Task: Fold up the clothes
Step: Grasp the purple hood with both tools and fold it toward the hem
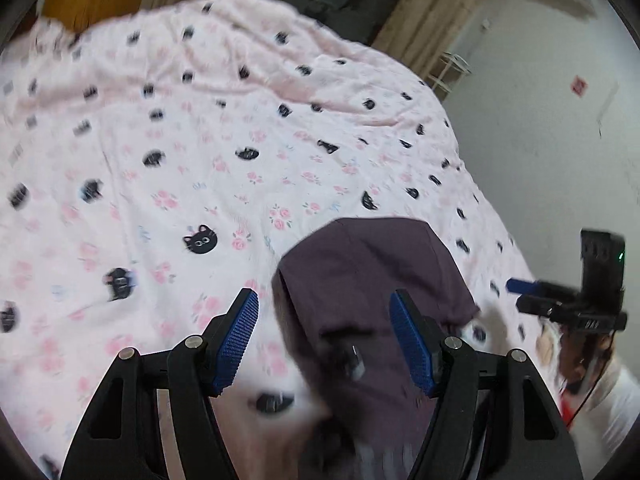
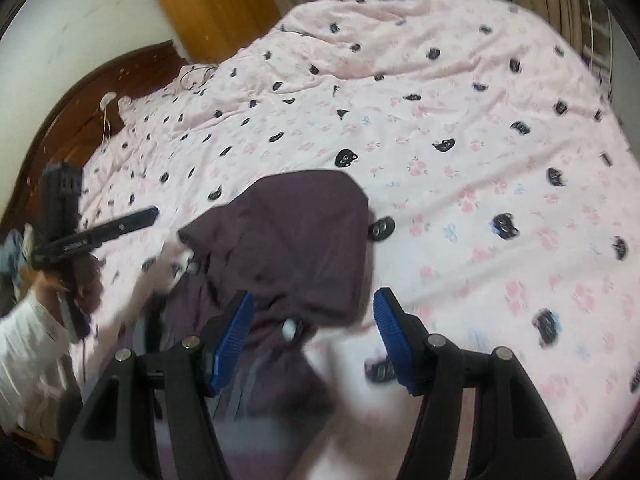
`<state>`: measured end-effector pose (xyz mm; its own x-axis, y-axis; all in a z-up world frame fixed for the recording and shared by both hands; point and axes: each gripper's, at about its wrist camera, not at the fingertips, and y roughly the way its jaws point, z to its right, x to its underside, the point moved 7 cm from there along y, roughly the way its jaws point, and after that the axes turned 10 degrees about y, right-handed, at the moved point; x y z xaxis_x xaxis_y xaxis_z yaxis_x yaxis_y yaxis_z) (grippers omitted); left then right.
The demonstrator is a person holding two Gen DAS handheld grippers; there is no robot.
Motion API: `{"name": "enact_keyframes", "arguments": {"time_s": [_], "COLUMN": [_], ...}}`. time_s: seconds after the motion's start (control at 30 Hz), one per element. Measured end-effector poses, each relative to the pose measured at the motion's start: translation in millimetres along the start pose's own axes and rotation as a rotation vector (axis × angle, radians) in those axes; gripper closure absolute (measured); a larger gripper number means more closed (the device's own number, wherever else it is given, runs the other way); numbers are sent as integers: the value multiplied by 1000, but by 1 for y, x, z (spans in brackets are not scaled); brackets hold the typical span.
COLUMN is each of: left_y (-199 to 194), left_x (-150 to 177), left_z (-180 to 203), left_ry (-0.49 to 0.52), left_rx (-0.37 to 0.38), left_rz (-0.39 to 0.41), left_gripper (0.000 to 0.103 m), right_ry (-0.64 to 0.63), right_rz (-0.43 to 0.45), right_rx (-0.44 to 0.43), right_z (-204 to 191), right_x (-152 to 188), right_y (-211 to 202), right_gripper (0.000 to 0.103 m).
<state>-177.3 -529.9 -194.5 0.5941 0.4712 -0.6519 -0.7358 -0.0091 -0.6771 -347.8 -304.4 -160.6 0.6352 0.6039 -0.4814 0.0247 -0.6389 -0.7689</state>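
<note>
- Your left gripper (image 1: 324, 336) has its blue-padded fingers spread wide, with nothing pinched between them; the same tool shows at the left edge of the right wrist view (image 2: 154, 212), hanging above the bed.
- Your right gripper (image 2: 314, 336) is likewise spread apart and holds nothing; in the left wrist view it shows at the right edge (image 1: 510, 285), raised off the cover.
- The dark purple garment (image 1: 372, 276) lies on the bed at its near side, below both tools and between them. In the right wrist view the garment (image 2: 296, 236) sits in a rumpled heap, its far part fairly flat and its near part bunched and blurred.
- A small pale button-like fitting (image 2: 289, 328) shows on the garment's near part, between your right tool's fingers in that view.
- The pink bedcover (image 1: 180, 128) with black cat faces and small flowers spreads under everything, creased toward its far side.
- A dark wooden headboard (image 2: 80, 92) curves along the bed's left edge in the right wrist view.
- Beige curtains (image 1: 432, 8) hang beyond the bed's far end.
- Both pictures are smeared near the bottom, so whether either tool touches the fabric cannot be told.
</note>
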Motion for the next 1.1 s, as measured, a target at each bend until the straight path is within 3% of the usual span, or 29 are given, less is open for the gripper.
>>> {"name": "enact_keyframes", "arguments": {"time_s": [0.2,0.33,0.63,0.7,0.73,0.77,0.83,0.93,1.1], "left_y": [55,77,98,99,100,101,103,93,63], "left_x": [-1,0,-11,-14,-15,-16,-17,-22,-36], "left_z": [-26,-30,-33,-30,-29,-27,-25,-19,-3], "left_ry": [-135,-148,-202,-201,-198,-195,-198,-181,-143], "left_rx": [117,177,277,292,296,300,306,304,333], "left_rz": [-87,-121,-95,-92,-92,-97,-108,-85,-37], "left_gripper": [40,40,40,40,48,67,93,99,100], "right_ry": [94,129,203,231,245,251,245,254,182], "right_rz": [-42,-71,-154,-163,-169,-168,-163,-151,-111], "right_rx": [-73,-98,-195,-238,-263,-270,-261,-277,-284], "right_z": [20,35,48,47,45,44,41,38,21], "right_x": [-39,-55,-62,-63,-64,-64,-65,-68,-75], "right_y": [43,70,123,128,130,130,132,124,91], "right_gripper": [39,40,55,69,73,74,83,92,98]}}
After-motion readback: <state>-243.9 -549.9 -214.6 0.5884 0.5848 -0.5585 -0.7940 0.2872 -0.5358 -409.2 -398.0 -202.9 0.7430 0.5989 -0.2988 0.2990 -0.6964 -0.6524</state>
